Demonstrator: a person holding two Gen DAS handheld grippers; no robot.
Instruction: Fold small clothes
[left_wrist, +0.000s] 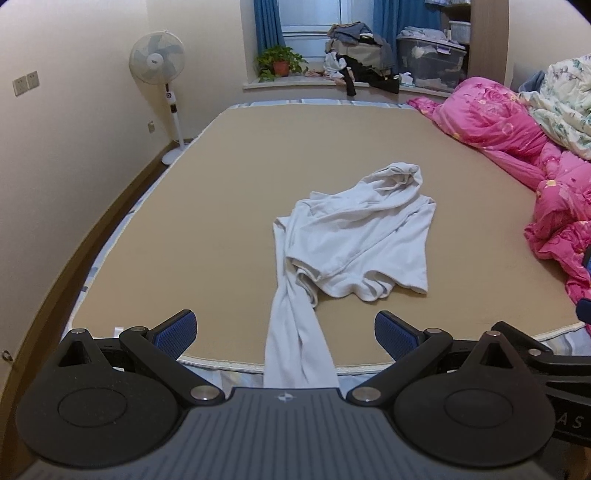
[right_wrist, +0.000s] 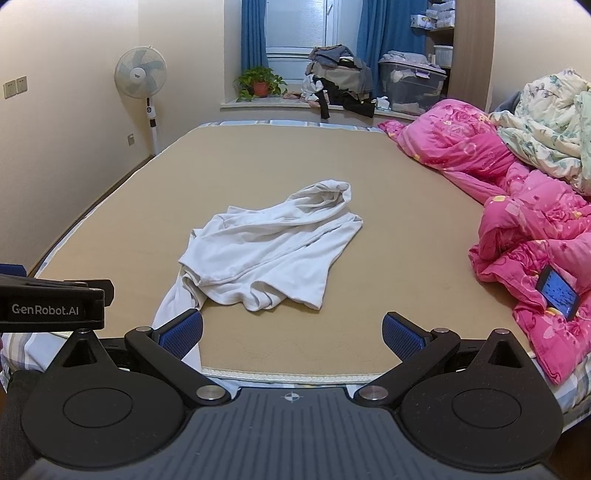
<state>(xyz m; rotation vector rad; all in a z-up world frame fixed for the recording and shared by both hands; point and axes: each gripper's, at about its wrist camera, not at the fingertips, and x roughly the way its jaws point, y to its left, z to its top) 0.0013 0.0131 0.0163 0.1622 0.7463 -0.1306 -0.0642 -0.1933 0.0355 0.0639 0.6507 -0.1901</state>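
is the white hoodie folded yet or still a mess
Not folded: the white hoodie lies crumpled on the bed, one sleeve trailing over the near edge.

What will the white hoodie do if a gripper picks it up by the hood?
The white hoodie would probably droop and sag, since it lies crumpled in soft folds. One sleeve already hangs over the bed edge, so it may trail behind. It looks thin, so likely light.
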